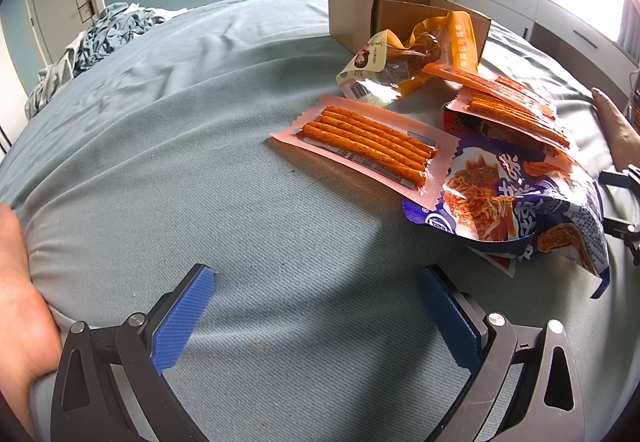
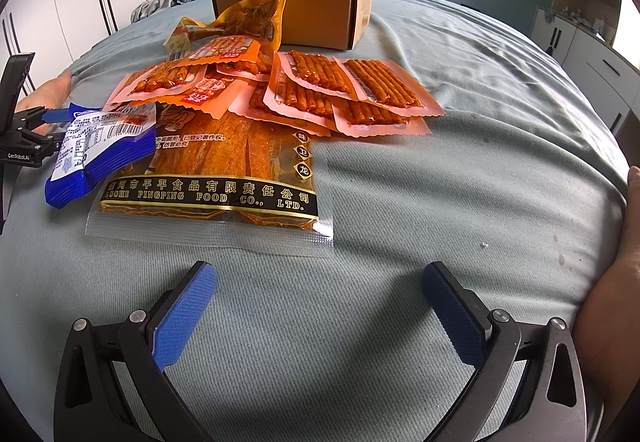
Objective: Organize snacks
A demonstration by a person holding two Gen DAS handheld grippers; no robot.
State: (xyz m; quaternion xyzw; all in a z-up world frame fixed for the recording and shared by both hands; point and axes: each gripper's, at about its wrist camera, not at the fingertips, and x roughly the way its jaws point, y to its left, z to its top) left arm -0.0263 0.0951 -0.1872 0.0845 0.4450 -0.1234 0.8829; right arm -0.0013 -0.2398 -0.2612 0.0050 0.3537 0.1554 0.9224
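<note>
Right wrist view: both grippers point(image 2: 320, 306) point(image 1: 316, 306) released, snack packets point(image 2: 276, 89) heaped before cardboard box point(image 2: 320, 13).

**Legible print on the snack packs and the tool**

"LUOHE PINGPING FOOD CO., LTD." is printed in gold on the black band of the large clear spicy-strip bag point(image 2: 208, 177), under a row of Chinese characters. Three characters, 味卫龙, are set in small gold squares at its right edge. "GenRobot.AI" is read on the black tool body point(image 2: 18, 155) at the far left. A barcode and fine print are carried by the blue packet point(image 2: 92, 149), too small to be read.
</note>
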